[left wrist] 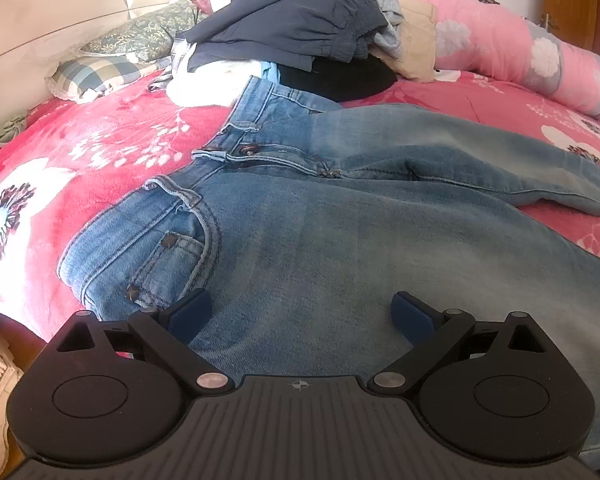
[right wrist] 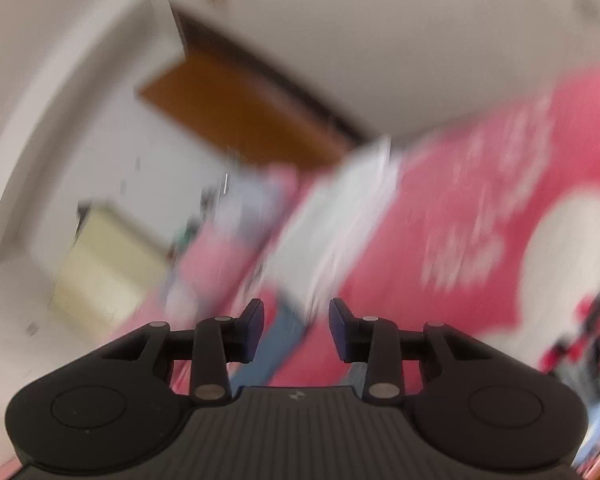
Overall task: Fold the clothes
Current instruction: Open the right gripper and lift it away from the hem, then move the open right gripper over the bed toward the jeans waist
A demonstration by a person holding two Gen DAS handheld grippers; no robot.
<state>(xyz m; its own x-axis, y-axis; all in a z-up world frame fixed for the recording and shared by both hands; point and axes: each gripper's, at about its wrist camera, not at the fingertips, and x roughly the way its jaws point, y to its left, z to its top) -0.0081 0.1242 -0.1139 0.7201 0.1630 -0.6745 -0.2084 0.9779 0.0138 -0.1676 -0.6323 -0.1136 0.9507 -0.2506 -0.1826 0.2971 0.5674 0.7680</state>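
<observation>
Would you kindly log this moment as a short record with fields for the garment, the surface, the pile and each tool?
garment: blue jeans lying spread out, front up, waistband toward the left of the left wrist view
surface: red floral bedspread
pile: heap of unfolded clothes beyond the jeans, dark navy item on top
left tool: open, over the jeans, gripping nothing
right tool: open; view blurred, a strip of denim shows between its fingers, contact unclear

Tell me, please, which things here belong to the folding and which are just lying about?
Job in hand:
blue jeans
pile of unfolded clothes
left gripper
right gripper

Lying about:
checked pillow
floral pillow
pink quilt
red floral blanket
</observation>
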